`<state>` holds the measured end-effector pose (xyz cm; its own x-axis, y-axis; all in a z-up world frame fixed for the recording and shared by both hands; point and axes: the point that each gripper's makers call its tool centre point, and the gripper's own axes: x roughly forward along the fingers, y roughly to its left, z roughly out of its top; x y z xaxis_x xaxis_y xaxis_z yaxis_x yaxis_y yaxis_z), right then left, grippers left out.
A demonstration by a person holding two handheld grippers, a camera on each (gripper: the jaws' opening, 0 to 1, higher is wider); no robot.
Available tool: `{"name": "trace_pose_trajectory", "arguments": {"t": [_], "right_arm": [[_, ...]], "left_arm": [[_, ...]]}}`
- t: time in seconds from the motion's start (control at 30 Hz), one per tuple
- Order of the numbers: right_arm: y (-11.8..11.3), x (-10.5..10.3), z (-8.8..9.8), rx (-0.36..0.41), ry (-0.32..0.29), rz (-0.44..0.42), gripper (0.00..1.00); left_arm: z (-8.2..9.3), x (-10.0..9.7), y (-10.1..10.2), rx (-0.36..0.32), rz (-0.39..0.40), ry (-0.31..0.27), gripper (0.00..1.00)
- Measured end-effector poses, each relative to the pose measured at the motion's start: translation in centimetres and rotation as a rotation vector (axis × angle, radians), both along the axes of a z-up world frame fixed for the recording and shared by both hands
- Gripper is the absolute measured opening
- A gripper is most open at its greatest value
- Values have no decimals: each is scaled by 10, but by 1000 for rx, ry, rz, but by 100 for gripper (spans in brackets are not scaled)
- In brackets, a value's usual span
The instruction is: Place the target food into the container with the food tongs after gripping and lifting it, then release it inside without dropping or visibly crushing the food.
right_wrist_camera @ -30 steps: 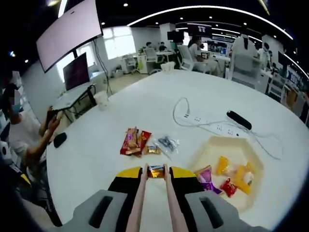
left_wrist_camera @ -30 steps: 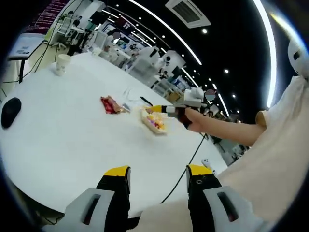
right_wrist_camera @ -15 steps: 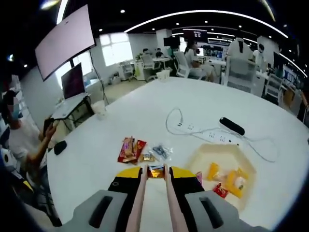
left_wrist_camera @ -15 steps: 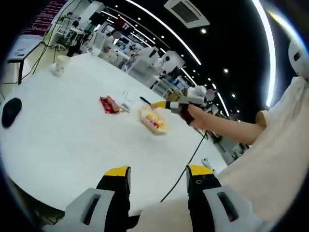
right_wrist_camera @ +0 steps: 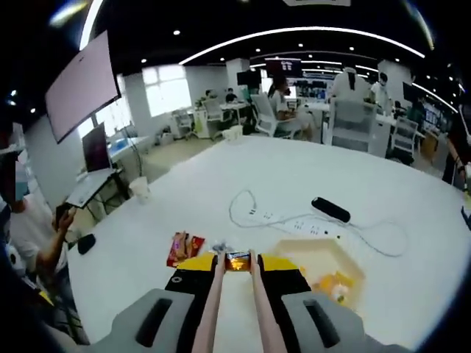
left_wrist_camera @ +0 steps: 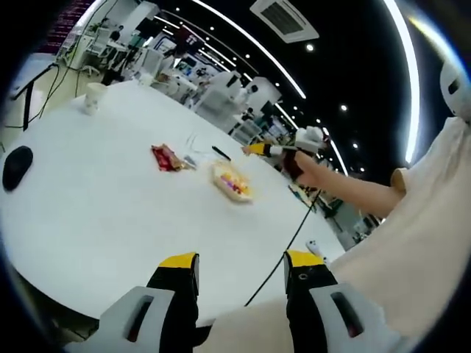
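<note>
In the right gripper view, my right gripper [right_wrist_camera: 237, 266] is shut on a pair of pale food tongs [right_wrist_camera: 257, 309]. The tong tips pinch a small wrapped candy [right_wrist_camera: 238, 259], high above the white table. The cream container [right_wrist_camera: 318, 257], with several bright candies [right_wrist_camera: 335, 284] inside, lies below and to the right of the tips. More snack packs [right_wrist_camera: 184, 247] lie to the left. In the left gripper view, my left gripper [left_wrist_camera: 243, 266] stands open and empty near the table's edge. There the right gripper [left_wrist_camera: 283, 150] hangs beyond the container [left_wrist_camera: 232, 183], up and to its right.
A white power strip [right_wrist_camera: 293, 221] with its cable and a black remote [right_wrist_camera: 330, 209] lie beyond the container. A paper cup [right_wrist_camera: 138, 189] and a black mouse [right_wrist_camera: 86, 243] sit at the left, near a seated person. A black cable [left_wrist_camera: 283, 257] runs off the table's edge.
The right gripper has risen with the tongs and candy, so the table and container look smaller and farther below. The left gripper has stayed still.
</note>
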<state>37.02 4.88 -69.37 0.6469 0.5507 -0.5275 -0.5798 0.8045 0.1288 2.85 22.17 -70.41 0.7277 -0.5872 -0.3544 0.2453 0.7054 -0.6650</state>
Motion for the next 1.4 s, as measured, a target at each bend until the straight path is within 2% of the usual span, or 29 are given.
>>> {"name": "trace_pose_trajectory", "arguments": {"t": [0.33, 0.7, 1.4], "right_arm": [[-21, 12, 11, -1, -32, -38, 20], [-43, 16, 22, -16, -56, -65, 20], [-62, 24, 51, -28, -108, -86, 21]], "left_arm": [[1, 2, -5, -4, -8, -5, 45], [2, 4, -11, -7, -24, -10, 45], [4, 1, -12, -3, -25, -17, 45]]}}
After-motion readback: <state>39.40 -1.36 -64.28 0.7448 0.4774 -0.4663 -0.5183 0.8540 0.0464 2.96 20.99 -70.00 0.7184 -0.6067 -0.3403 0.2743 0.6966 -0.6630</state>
